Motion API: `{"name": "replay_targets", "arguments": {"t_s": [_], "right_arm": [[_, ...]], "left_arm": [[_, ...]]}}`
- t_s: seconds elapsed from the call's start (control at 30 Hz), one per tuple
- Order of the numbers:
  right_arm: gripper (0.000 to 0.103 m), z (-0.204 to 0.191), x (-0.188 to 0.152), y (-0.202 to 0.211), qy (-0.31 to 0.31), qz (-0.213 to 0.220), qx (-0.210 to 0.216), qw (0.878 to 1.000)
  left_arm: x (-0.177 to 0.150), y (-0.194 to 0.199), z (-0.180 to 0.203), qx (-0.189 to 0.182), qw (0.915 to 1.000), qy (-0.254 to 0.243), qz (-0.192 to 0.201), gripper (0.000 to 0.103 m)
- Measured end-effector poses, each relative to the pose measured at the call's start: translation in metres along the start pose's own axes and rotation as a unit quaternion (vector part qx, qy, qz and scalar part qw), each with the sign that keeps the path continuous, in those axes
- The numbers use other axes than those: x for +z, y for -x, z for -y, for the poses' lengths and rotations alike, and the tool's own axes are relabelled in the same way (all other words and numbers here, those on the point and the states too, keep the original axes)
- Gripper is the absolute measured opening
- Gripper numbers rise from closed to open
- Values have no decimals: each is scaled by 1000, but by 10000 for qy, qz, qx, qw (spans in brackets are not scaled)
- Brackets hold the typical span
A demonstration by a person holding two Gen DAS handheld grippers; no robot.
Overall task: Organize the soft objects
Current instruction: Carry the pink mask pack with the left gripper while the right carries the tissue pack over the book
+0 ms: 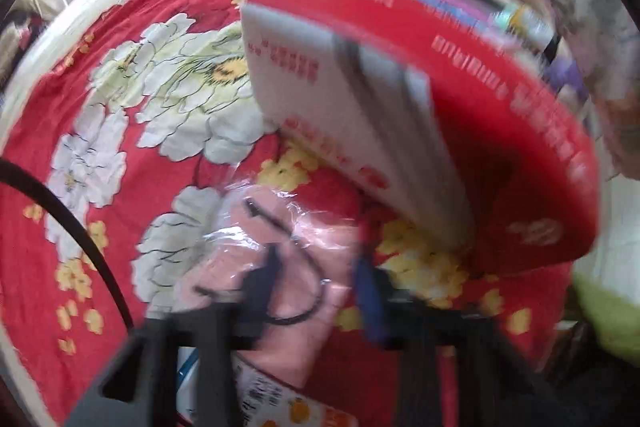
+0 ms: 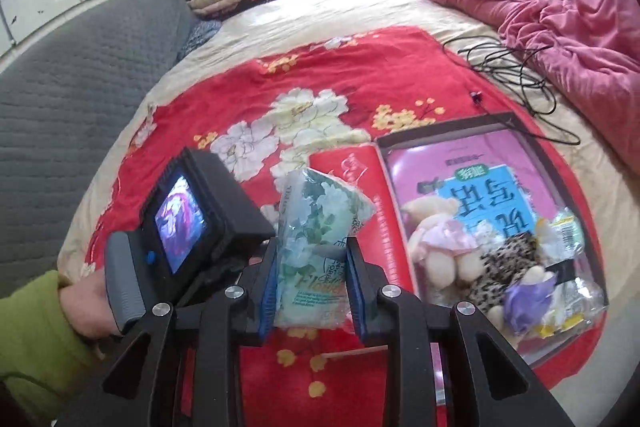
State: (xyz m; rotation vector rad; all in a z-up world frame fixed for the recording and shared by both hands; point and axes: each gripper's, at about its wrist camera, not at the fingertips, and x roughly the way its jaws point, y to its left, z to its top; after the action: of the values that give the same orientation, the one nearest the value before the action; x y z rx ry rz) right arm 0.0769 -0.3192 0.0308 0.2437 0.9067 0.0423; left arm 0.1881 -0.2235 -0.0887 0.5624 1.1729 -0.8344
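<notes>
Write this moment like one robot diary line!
right gripper: shut on tissue pack | left gripper: over pink bagged item | box: plush toys inside

The tissue pack [image 2: 320,247] carries a partly readable word in slanted script, "Flower", on its lower front; the fine print below it is too small to read.

The pink bag [image 2: 460,167] lying in the open box [image 2: 592,227] bears a blue label [image 2: 488,199] with large black Chinese characters, seen upside down; they cannot be read with certainty. A small green tab above the label also holds characters, unreadable.

The red lid [image 1: 500,75] shows rows of white Chinese characters along its rim, blurred. Its white inner face [image 1: 320,87] carries red characters, likewise blurred and unreadable.
</notes>
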Motion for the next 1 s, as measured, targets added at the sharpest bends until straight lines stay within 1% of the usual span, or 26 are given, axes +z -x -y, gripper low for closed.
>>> {"name": "replay_targets", "arguments": {"t_s": [0.1, 0.17, 0.3, 0.4, 0.57, 0.7, 0.83, 1.0], "right_arm": [[30, 8, 5, 9, -48, 107, -31, 9999], [30, 16, 9, 16, -142, 188, -25, 9997], [30, 30, 14, 31, -251, 354, -41, 9990], [30, 46, 18, 44, -413, 493, -43, 9979], [30, 74, 22, 66, -629, 672, 0, 9958], [30, 93, 23, 84, -657, 786, -12, 9947], [30, 114, 22, 101, -683, 835, -9, 9942], [30, 135, 20, 116, -587, 752, 10, 9954]], "left_arm": [[3, 15, -6, -38, 9994, 302, 172, 15], [3, 26, -11, -203, 9981, 555, 187, 15], [-4, 61, -4, -224, 9957, 792, 432, 15], [-5, 87, 9, -132, 9942, 927, 535, 15], [-13, 138, 37, -115, 9905, 1046, 890, 14], [-6, 166, 59, -74, 9862, 1246, 1092, 14], [8, 183, 84, -90, 9822, 1361, 1289, 14], [27, 190, 111, -84, 9796, 1396, 1440, 14]]}}
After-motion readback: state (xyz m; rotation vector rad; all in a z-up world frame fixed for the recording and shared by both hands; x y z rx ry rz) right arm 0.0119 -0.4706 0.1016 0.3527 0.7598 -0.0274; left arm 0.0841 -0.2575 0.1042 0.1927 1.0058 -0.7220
